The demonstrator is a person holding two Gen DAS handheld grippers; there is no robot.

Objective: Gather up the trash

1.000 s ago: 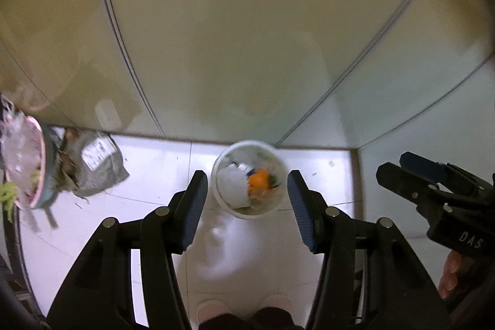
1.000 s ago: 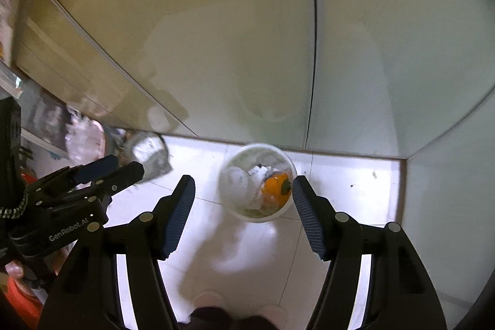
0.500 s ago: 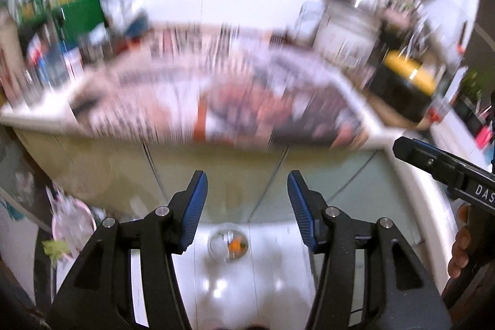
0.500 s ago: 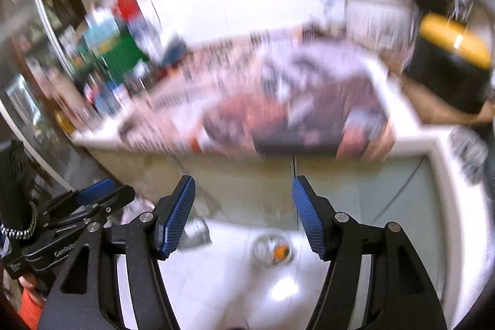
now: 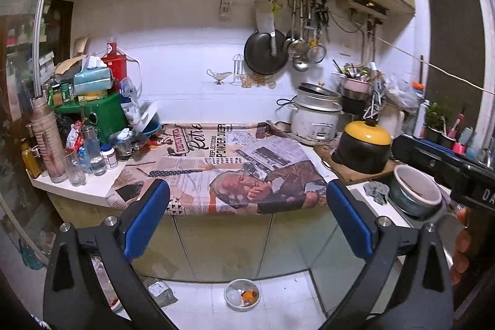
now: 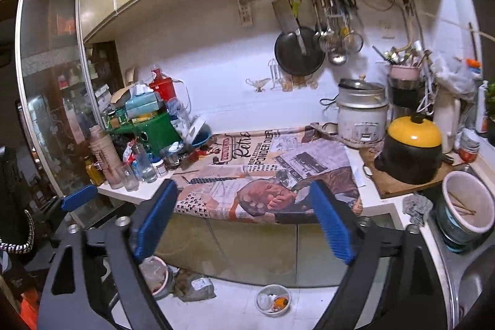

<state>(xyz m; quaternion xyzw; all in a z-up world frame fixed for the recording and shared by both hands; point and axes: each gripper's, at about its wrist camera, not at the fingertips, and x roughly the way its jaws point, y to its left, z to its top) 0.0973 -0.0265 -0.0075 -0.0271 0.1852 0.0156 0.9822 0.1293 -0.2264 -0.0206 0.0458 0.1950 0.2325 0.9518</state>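
On the floor below the surface (image 5: 77,190), the white trash bowl (image 5: 242,295) sits holding wrappers and orange peel, while my left claw (image 5: 247,218) and right claw (image 6: 244,217), jaws just opened wide and empty, face the newspaper-covered counter, presumably seeking more trash.

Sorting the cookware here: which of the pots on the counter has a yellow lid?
The squat black pot on the wooden board, right of the white rice cooker; that cooker's lid is bare metal.
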